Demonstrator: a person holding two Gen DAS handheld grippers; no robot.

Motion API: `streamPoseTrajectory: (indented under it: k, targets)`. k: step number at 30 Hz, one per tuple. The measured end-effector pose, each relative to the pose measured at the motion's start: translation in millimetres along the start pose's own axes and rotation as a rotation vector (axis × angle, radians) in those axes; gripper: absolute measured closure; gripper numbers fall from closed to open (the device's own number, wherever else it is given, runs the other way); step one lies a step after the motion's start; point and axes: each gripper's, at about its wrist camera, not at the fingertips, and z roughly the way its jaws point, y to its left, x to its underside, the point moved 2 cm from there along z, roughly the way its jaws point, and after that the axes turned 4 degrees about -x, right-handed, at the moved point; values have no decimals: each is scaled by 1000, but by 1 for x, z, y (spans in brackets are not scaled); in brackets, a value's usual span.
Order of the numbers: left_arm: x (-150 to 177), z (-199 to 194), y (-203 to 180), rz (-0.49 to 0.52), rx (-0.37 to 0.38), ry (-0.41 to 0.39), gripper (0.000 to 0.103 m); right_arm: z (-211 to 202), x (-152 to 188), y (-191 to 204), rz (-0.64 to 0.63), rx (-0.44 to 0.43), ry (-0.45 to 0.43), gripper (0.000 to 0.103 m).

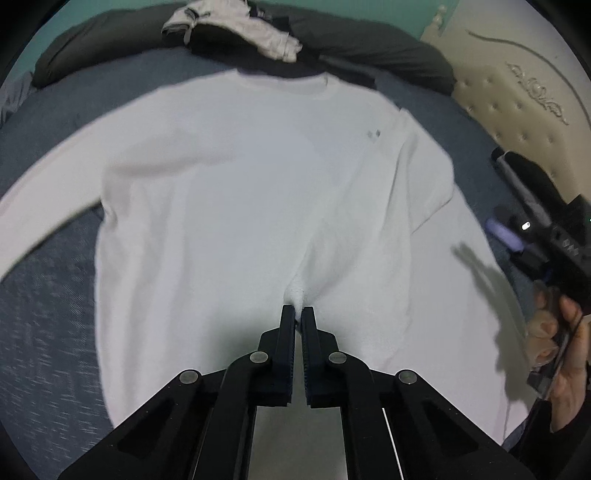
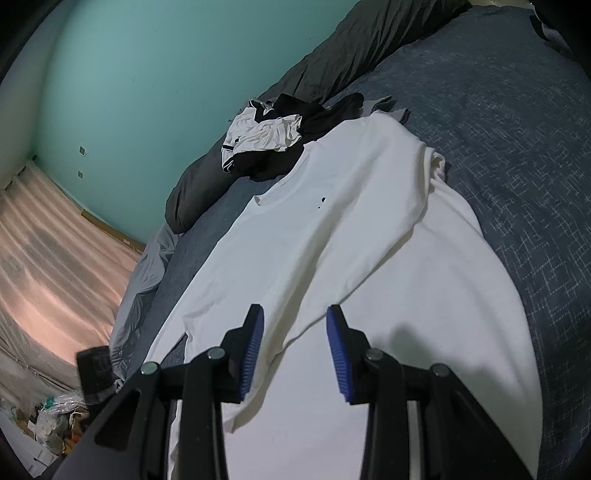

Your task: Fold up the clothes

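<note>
A white long-sleeved shirt (image 1: 229, 192) lies spread flat, front up, on the blue bedcover (image 1: 40, 332). Its left sleeve stretches out to the left, while the right sleeve (image 1: 424, 177) lies folded in along the body. My left gripper (image 1: 298, 310) is shut on a small pinched ridge of the shirt's fabric near the lower middle. In the right wrist view my right gripper (image 2: 295, 310) hangs open above the shirt (image 2: 332, 221), nothing between its blue pads (image 2: 253, 343). The left wrist view shows the right gripper (image 1: 546, 236) at the right edge, held by a hand (image 1: 561, 350).
A heap of black and white clothes (image 1: 240, 29) lies beyond the collar, against a dark grey rolled duvet (image 1: 369, 48). A cream tufted headboard (image 1: 517, 96) stands at the right. The teal wall (image 2: 147, 74) and floor clutter (image 2: 55, 417) lie past the bed's left edge.
</note>
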Motion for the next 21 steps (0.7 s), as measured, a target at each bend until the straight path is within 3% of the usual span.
streamPoseTrajectory:
  k: [9,21]
  targets:
    - [-28,-28,31,-5,-59,-51,100,0,-2,-7,30,5,-2,68]
    - [-29,-20,82,-123,-89,11,100,5,-3,-9,34,10,6,68]
